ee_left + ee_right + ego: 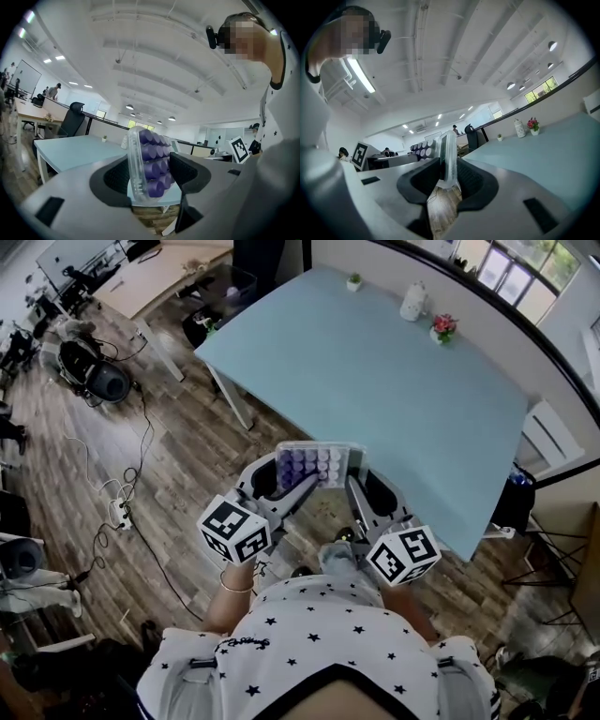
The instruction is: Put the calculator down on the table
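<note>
The calculator (319, 465) is clear plastic with round purple keys. It hangs level over the wood floor, just short of the near edge of the light blue table (375, 381). My left gripper (286, 482) is shut on its left end and my right gripper (354, 480) is shut on its right end. In the left gripper view the calculator (147, 164) stands on edge between the dark pads of the left gripper (151, 174), keys facing right. The right gripper view shows the calculator (449, 159) as a thin clear edge pinched in the right gripper (447, 180).
At the table's far side stand a small potted plant (353, 281), a white jar (412, 302) and a pot of pink flowers (442, 328). Cables and a power strip (117, 512) lie on the floor at the left. A wooden desk (159, 273) stands beyond.
</note>
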Demonstrator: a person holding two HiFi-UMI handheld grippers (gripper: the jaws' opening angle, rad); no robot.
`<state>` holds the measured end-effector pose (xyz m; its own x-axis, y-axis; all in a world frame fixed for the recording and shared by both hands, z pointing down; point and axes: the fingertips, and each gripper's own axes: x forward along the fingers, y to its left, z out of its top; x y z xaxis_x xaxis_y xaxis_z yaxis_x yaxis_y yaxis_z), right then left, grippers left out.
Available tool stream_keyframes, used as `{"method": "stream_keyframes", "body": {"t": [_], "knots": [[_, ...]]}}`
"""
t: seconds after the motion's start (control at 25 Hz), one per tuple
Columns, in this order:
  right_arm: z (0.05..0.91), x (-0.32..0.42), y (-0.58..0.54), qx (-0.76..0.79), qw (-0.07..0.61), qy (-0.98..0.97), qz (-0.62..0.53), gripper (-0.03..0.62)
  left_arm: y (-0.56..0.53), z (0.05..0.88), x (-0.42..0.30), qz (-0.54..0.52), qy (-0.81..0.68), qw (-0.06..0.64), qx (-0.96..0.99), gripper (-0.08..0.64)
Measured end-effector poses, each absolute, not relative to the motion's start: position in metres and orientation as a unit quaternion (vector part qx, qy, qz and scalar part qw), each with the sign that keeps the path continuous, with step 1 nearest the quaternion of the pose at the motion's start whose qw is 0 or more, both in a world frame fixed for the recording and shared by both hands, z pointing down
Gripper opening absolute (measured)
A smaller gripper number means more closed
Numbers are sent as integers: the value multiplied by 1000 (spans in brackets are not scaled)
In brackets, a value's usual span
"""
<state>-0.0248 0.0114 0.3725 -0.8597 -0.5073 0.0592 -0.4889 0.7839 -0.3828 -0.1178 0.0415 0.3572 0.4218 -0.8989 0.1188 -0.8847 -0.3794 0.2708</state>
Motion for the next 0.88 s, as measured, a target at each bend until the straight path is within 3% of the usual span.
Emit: {"method": "stream_keyframes", "body": {"t": [0.88], "knots": [[383,29,-125,-286,39,932,-217,110,-101,363,-65,2,-516,149,844,264]]}}
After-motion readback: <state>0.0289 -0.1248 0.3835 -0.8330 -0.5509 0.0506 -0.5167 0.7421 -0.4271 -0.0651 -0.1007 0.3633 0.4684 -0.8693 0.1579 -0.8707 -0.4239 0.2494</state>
